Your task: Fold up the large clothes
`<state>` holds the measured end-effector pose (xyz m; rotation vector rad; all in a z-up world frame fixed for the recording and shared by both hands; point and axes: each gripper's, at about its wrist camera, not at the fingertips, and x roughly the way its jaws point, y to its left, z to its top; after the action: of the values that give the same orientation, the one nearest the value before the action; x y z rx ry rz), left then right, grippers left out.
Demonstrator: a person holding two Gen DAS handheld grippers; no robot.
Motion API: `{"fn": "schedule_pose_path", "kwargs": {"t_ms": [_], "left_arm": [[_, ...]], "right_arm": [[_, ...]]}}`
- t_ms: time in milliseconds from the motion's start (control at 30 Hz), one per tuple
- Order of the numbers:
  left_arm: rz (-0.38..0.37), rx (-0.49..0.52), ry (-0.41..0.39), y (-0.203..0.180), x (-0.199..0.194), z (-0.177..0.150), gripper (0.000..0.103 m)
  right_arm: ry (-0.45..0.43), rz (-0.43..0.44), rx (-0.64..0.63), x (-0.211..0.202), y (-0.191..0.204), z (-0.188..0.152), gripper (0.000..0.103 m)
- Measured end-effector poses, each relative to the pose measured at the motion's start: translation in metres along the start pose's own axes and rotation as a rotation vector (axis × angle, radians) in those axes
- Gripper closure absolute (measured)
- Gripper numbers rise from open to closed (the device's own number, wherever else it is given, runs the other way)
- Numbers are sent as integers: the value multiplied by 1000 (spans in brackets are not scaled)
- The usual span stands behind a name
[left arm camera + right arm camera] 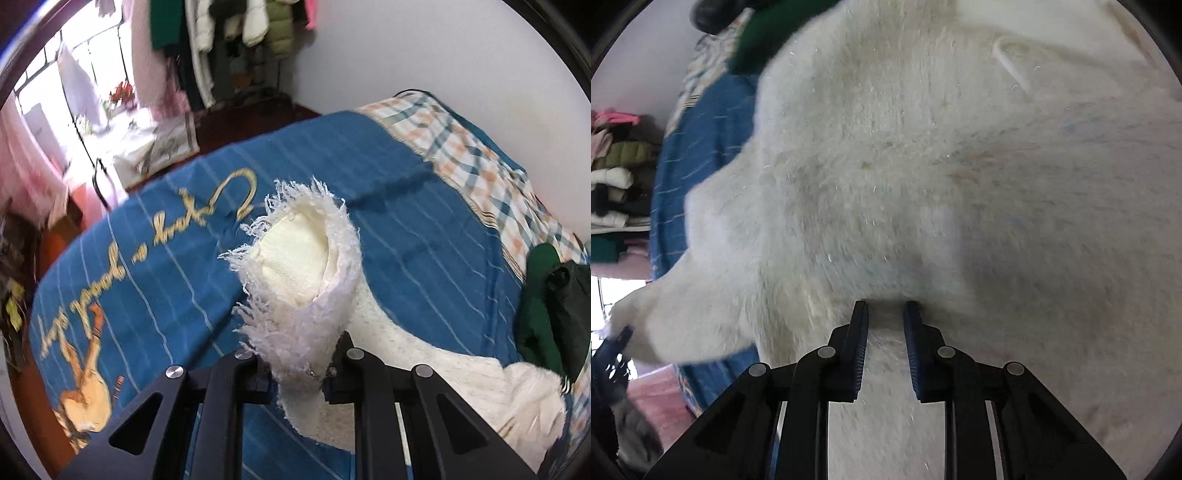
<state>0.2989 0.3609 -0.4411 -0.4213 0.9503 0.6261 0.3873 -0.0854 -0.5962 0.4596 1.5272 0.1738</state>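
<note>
The white fuzzy sweater (424, 354) lies on the blue striped bedspread (155, 266), its body filling most of the right wrist view and one sleeve reaching into the centre of the left wrist view. The left gripper (301, 373) is clamped on that sleeve just behind the fringed cuff (295, 236), which stands up as an open tube showing a smoother cream lining. The right gripper (885, 317) presses into the body of the knit (960, 184) at the bottom centre of its frame, its ribbed blue pads (860, 347) a little apart with a ridge of pile between them; whether they truly pinch cloth I cannot tell.

The risk, as I judge it, is the shallow bite: long loose pile can slide out of the pads, or the fringe can snag on them. A dark green garment (539, 306) at the right edge could be dragged along.
</note>
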Motion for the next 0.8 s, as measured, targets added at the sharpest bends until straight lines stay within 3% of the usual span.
{"fn": "schedule_pose_path", "kwargs": {"t_ms": [67, 133, 167, 200, 333, 433, 533, 667, 800], "left_arm": [[36, 72, -30, -15, -17, 0, 90], [73, 159, -69, -37, -38, -3, 90], [79, 215, -95, -54, -52, -6, 90], [75, 258, -118, -69, -65, -11, 90], [24, 432, -196, -140, -110, -38, 90], [-42, 562, -234, -196, -136, -67, 90], [-164, 686, -189, -263, -153, -115, 90], [-327, 785, -62, -351, -163, -182, 90], [-456, 881, 23, -431, -168, -257, 90]], "right_arm": [[-2, -11, -39, -13, 8, 2, 77], [-31, -48, -80, -35, 9, -5, 62], [-58, -93, -95, -47, 7, -10, 46], [-87, -144, -110, -60, 3, -16, 36], [-147, -374, -123, -95, -31, -33, 34], [-147, -412, -55, -111, -73, -33, 25], [-147, -395, 10, -125, -113, -35, 24], [-165, -320, 145, -155, -175, -40, 24], [-175, -312, 267, -189, -246, -58, 24]]}}
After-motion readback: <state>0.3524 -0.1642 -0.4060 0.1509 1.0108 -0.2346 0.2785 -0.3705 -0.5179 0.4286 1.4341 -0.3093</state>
